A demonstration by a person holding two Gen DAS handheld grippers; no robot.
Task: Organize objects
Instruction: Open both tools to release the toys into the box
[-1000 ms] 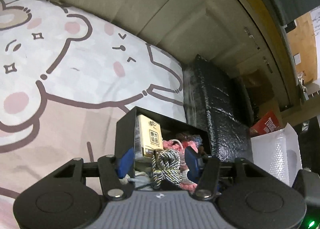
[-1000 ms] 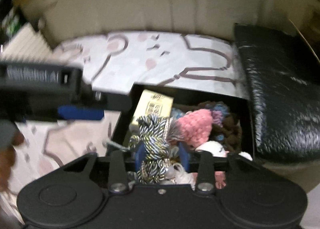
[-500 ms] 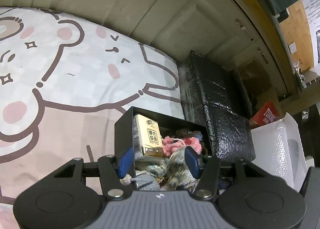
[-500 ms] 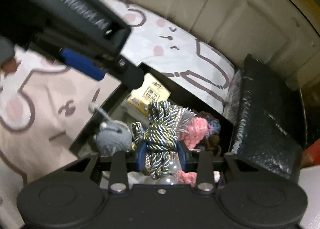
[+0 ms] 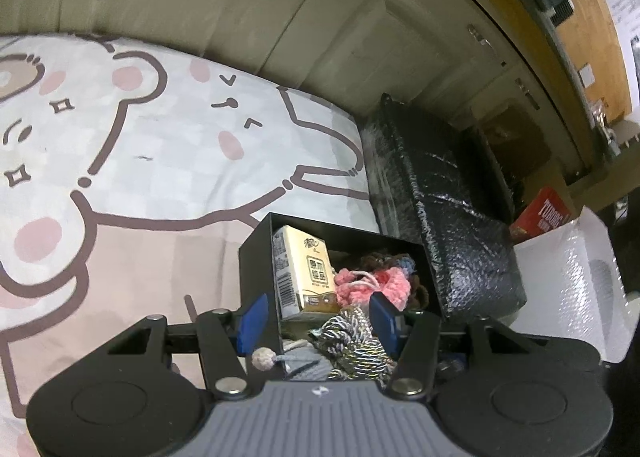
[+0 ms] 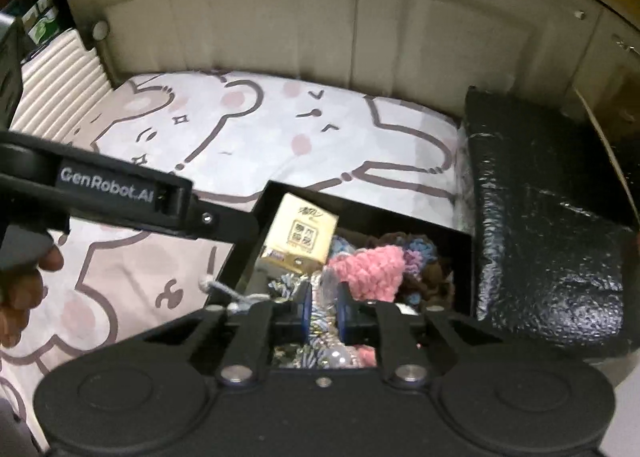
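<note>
Right gripper (image 6: pixel 323 311): fingers closed tight on the striped braided cord (image 6: pixel 320 317), low inside the black box (image 6: pixel 362 205). Left gripper (image 5: pixel 318 321): fingers part open, straddling the box's near wall; grip on it unclear. Box on the bed (image 5: pixel 168 161) also holds a tissue pack (image 5: pixel 304 271), pink knit piece (image 6: pixel 370 269), grey tassel (image 5: pixel 288 359).
</note>
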